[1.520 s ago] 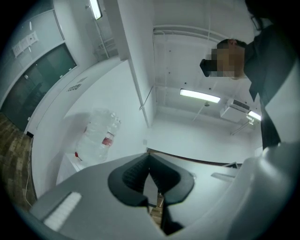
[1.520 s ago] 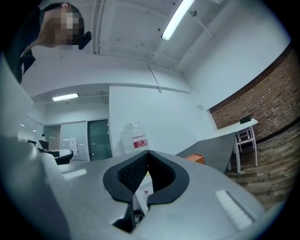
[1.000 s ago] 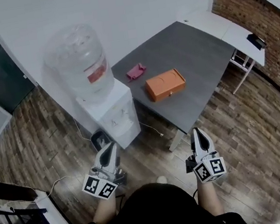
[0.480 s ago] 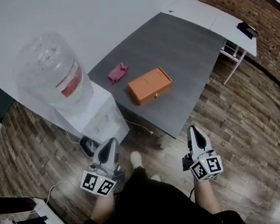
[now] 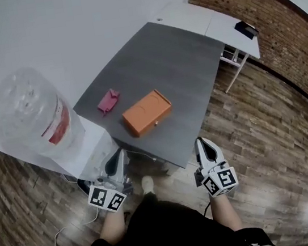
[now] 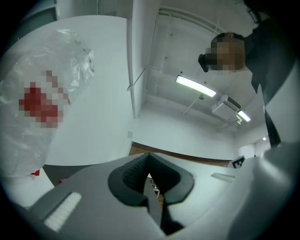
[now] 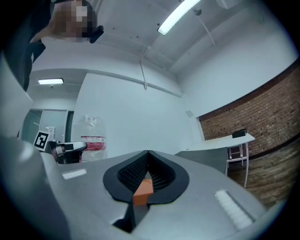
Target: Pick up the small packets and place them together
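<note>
Coming nearer to the grey table [image 5: 184, 57] than a second ago, with the water dispenser bottle [image 5: 31, 123] sliding toward the left edge of the head view and the brick wall [image 5: 262, 6] showing more on the far right. Keeping both grippers low in front of the body, in almost the same pose as before.

Still approaching, not yet reaching: judging this as the walk-up step, before any pick.

Holding the left gripper [image 5: 119, 153] just off the near edge of the table, beside the dispenser, clenched tight with nothing between its jaws. Holding the right gripper [image 5: 201, 140] off the near edge too, further right, also clenched and empty; seeing only the far orange box through the slit between its pads.

Finding the small pink packet [image 5: 107, 100] lying on the left part of the table, just to the far left of the orange box [image 5: 146, 111] and apart from it. Not seeing a second packet anywhere; perhaps hiding inside the box, but not possible to tell.

Needing next, most probably, to step close enough to reach, to open one gripper and to lower it over the pink packet; choosing the left one seems natural, being on the packet's side.
</note>
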{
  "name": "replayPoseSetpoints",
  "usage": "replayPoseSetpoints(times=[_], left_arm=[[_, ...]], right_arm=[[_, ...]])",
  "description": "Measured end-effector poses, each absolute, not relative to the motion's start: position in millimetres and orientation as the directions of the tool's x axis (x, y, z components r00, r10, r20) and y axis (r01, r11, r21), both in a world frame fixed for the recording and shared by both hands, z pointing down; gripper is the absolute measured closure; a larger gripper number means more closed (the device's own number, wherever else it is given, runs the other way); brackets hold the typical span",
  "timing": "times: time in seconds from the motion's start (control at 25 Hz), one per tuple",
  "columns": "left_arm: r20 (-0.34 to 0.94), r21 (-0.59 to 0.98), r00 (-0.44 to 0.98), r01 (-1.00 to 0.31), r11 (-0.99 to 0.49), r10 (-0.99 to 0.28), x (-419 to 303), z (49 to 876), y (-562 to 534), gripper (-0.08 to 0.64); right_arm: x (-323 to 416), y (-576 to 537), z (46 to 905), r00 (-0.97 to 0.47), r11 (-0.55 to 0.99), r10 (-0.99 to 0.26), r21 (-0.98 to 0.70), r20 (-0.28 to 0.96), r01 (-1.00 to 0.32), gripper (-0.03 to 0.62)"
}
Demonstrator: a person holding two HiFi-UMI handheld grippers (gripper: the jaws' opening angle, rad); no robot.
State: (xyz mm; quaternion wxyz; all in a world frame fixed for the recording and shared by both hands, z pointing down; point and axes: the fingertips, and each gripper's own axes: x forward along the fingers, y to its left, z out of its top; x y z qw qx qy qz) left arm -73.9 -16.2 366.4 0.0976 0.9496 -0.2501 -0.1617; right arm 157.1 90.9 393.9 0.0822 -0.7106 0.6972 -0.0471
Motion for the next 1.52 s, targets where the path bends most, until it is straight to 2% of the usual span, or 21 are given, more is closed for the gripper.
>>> replayPoseSetpoints(times=[0.28,0.48,1.12,1.24,1.32,1.52], left_arm=[[-0.251,0.248,0.864,-0.379,-0.892,-0.437,-36,370,-63,0.560],[-0.194,0.227,0.887,-0.375,-0.899,-0.419,-19,387,-86,0.560],[0.083,0.218,0.929,-0.371,-0.903,-0.362,14,488,-123,0.560],[0.118,0.233,0.932,-0.361,-0.903,-0.343,16,504,-128,0.560],[0.135,0.241,0.932,-0.359,-0.902,-0.335,17,512,-132,0.560],[0.171,0.266,0.935,-0.349,-0.899,-0.312,18,527,-133,0.560]], right_arm=[[160,43,392,0.016,-0.012,-0.999,-0.128,-0.029,-0.992,0.591],[155,17,411,0.015,-0.018,-1.000,-0.116,0.024,-0.993,0.591],[142,-37,538,-0.029,0.000,-0.940,-0.086,0.341,-0.996,0.589],[137,-52,565,-0.071,0.037,-0.908,-0.089,0.413,-0.995,0.549],[133,-61,582,-0.105,0.076,-0.876,-0.080,0.471,-0.994,0.490],[126,-76,612,-0.117,0.133,-0.815,-0.013,0.568,-0.991,0.480]])
